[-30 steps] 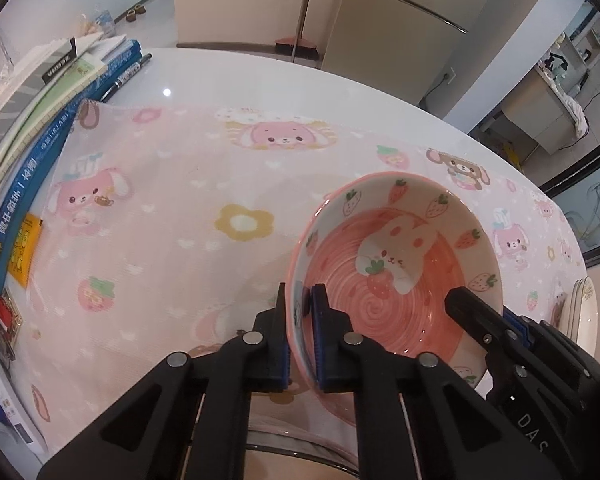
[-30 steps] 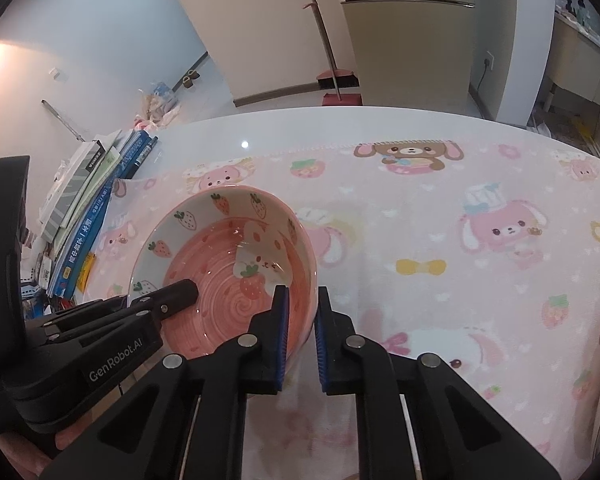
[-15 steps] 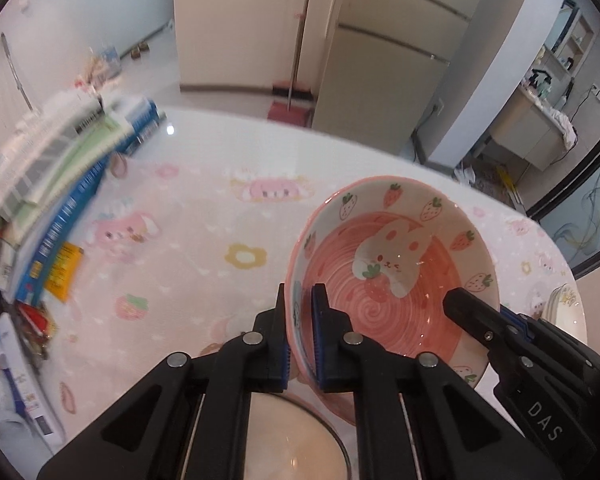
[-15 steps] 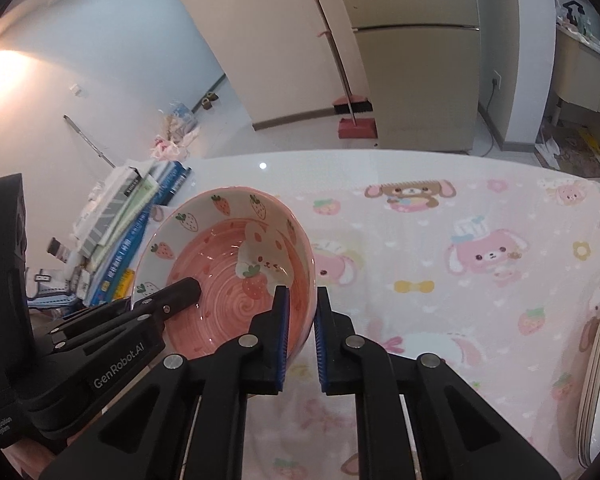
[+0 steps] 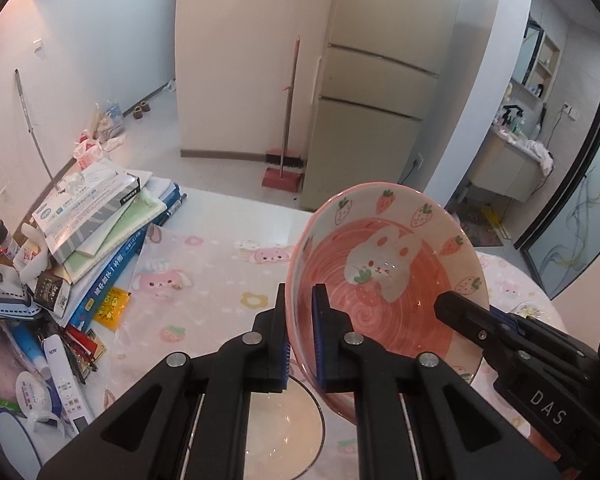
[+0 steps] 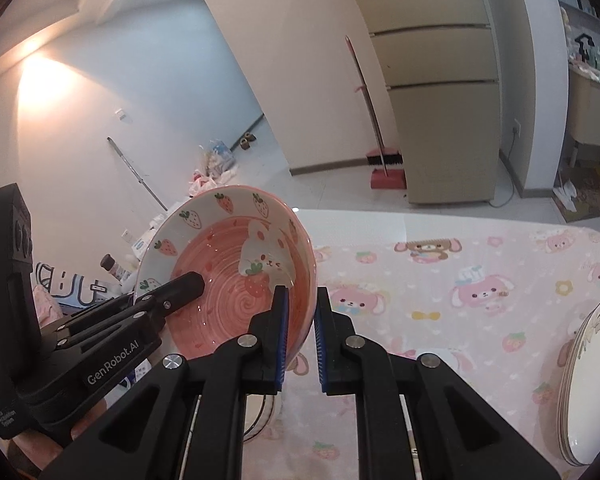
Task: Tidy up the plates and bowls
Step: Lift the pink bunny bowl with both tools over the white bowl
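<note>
Bowl [image 5: 384,280] higher off the table — mouth tilted camera-ward.

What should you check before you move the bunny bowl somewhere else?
1. Left tongs clamped on the bunny bowl rim: ok.
2. Right tongs clamped on the opposite rim: ok.
3. Bowl lifted off the pink tablecloth: ok.
4. Bowl level: not ok, it tips, its inside facing the cameras.
5. Bowl empty, so nothing spills: ok, only the painted bunny and strawberries show.
6. Landing spot free: cannot tell; a clear bowl sits below, a plate stack at the right edge of the cloth.
</note>
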Available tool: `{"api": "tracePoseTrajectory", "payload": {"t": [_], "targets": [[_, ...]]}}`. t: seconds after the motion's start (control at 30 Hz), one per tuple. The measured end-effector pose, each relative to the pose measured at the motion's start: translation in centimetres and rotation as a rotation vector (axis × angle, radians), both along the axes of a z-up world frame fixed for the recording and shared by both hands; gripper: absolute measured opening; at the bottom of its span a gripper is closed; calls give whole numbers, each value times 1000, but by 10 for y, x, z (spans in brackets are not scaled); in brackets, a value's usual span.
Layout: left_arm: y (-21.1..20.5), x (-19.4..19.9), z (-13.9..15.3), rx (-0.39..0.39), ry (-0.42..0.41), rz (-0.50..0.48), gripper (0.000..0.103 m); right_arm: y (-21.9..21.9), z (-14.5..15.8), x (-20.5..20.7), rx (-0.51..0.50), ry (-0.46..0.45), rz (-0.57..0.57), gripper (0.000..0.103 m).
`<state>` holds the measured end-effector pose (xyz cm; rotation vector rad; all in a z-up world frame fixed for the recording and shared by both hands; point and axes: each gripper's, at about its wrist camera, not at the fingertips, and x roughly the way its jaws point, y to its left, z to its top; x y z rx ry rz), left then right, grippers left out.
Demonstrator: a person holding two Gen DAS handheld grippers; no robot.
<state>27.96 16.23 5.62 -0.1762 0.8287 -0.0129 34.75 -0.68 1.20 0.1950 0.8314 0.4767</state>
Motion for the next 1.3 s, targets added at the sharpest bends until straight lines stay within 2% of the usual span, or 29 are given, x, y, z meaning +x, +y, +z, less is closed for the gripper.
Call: {"api": "tracePoseTrajectory", "payload": {"t": [0.13, 0.27, 0.47, 0.57, 0.8, 0.97, 1.1, 1.3], "targets": [[1, -11, 10, 6, -27, 4, 8, 2, 9, -9, 8, -18, 15, 13], [8, -18, 15, -25, -39, 8, 8, 11, 19, -24, -33, -73, 13, 14], [17, -37, 26, -1, -62, 52, 8, 20, 23, -37, -2, -66, 73, 15], [22, -49, 24, -1, -55, 76, 8, 28, 23, -43, -24, -66, 94, 15], [44, -66, -1, -31, -2, 150, 8, 55, 1, -45, -68, 7, 186, 15], [62, -73, -30, -67, 46, 183, 8, 83, -24, -48, -161, 36, 198, 15], [69, -69, -51, -60, 87, 209, 8, 98, -44, -45, -215, 71, 207, 15], [71, -57, -81, -33, 169, 184, 8, 110, -65, -38, -296, 108, 220, 16]]}}
